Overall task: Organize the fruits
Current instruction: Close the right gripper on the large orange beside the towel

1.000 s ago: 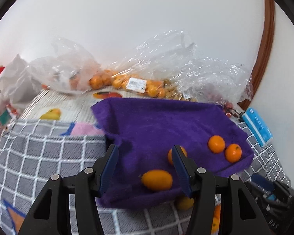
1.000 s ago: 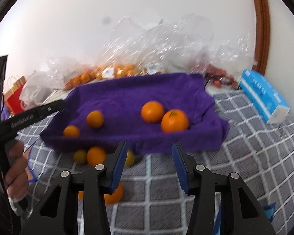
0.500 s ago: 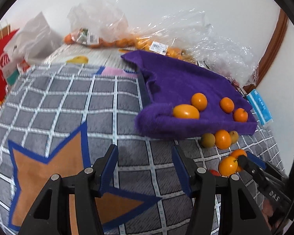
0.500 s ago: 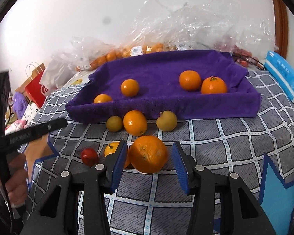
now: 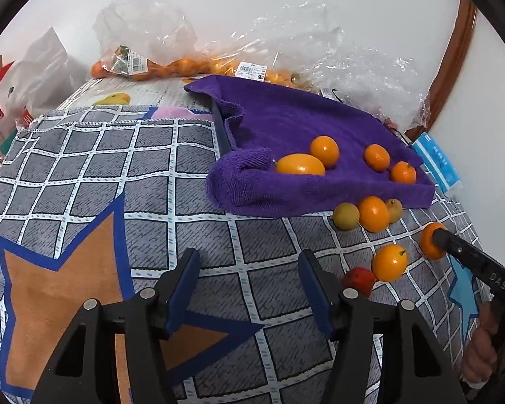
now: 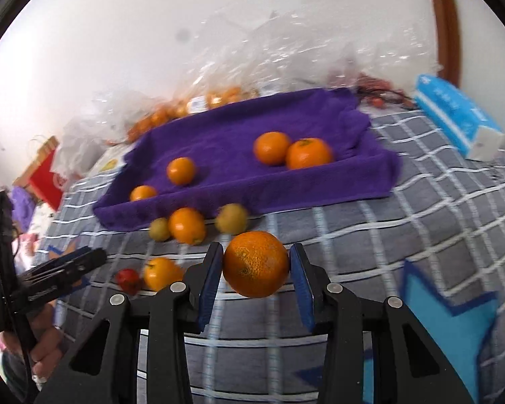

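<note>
Right tongs clamp a large orange just in front of the purple towel

The right tongs (image 6: pixel 256 269) are closed on the large orange (image 6: pixel 256 264), both blue pads against its sides; it is round, with no long axis to tell, and whether it is lifted off the checked cloth (image 5: pixel 171 202) cannot be told. The left tongs (image 5: pixel 249 289) stand wide open over the cloth, holding nothing. The purple towel (image 5: pixel 286 121), its edges folded up like a shallow tray, holds four orange fruits; the oval one (image 5: pixel 299 165) lies with its long axis along the towel's near edge. Just outside that edge sit an orange (image 5: pixel 373 213) between two yellow-green fruits (image 5: pixel 345 216), touching. Nearer lie another orange (image 5: pixel 389 262) and a small red fruit (image 5: pixel 359 280). Clear bags of oranges (image 5: pixel 185 65) lie behind the towel.
</note>
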{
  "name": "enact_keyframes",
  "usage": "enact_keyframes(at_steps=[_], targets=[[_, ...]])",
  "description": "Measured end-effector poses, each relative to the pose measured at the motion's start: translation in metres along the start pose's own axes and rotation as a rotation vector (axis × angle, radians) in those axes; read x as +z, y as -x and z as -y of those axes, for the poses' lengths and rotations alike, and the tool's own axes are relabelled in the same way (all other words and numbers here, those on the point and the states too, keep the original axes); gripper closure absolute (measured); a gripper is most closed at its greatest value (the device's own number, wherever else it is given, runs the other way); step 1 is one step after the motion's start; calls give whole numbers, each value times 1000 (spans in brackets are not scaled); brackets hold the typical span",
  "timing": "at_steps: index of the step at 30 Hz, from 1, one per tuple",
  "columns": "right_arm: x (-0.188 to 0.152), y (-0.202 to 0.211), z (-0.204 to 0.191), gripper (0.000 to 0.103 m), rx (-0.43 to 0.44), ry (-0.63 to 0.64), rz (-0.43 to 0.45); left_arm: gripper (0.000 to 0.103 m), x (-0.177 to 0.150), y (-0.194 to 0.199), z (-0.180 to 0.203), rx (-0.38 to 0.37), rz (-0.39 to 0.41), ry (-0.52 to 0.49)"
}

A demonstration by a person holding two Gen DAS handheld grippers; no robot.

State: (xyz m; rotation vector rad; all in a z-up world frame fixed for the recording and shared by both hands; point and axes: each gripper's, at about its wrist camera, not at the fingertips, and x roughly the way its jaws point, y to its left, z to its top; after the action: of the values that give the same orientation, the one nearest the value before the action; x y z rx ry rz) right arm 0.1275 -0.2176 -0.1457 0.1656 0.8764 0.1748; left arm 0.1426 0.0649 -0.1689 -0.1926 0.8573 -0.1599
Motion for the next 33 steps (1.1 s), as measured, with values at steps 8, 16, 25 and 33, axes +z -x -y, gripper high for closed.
enact_keyframes(at_steps=[8,16,25,33], targets=[[-5,-12,-5,62,-75,54,-3,43,-1,1,-3,-19,3,13],[-4,-29,-12,61,-144,102,-63,43,-1,2,-6,-37,7,29],[-3,-31,-12,61,-141,100,-67,40,-1,1,-3,-31,1,13],[-2,-32,-12,61,-137,96,-72,40,0,1,-5,-44,3,17]])
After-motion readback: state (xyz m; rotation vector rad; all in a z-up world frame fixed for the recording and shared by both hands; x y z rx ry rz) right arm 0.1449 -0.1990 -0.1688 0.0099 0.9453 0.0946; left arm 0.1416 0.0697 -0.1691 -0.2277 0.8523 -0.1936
